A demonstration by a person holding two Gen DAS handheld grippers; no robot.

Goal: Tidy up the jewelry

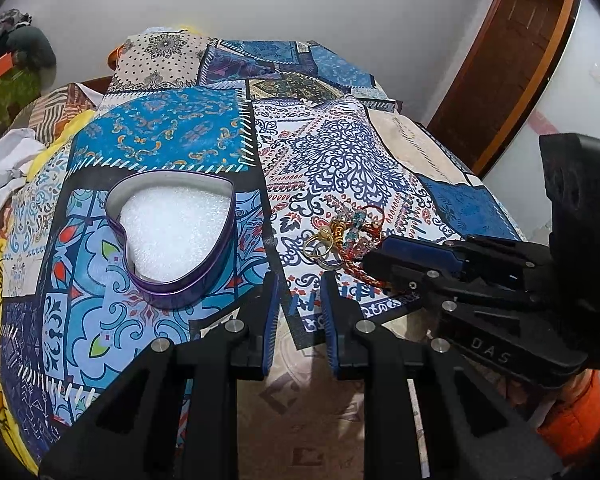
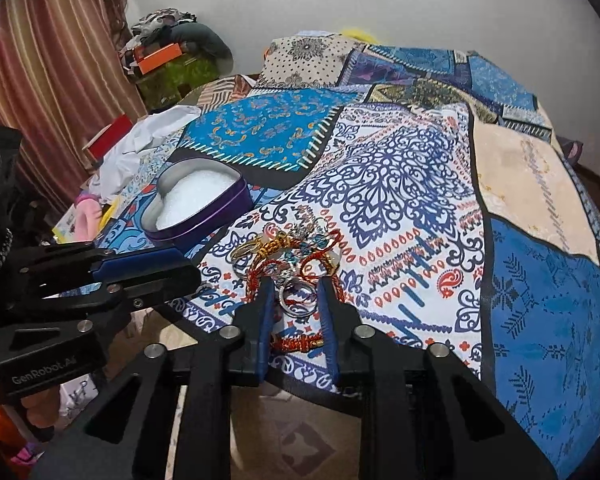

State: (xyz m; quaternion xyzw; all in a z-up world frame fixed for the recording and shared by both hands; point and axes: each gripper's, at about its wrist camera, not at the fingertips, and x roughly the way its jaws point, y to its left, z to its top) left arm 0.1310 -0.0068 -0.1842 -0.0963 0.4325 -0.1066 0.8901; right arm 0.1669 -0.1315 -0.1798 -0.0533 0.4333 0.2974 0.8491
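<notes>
Both grippers sit narrow: the left gripper (image 1: 300, 292) at the lower centre of its view has nothing between its pads, while the right gripper (image 2: 296, 292) straddles the jewelry pile (image 2: 290, 264) with a silver ring (image 2: 298, 294) between its fingers, though I cannot tell if the pads press on it. That pile lies mid-frame on the patterned cloth (image 2: 400, 184), right of the heart-shaped tin (image 2: 198, 204). Rings look light, hard and slippery; the red braided cord (image 2: 300, 344) is soft and likely tangled, so a pinch on the cord seems safer.
</notes>
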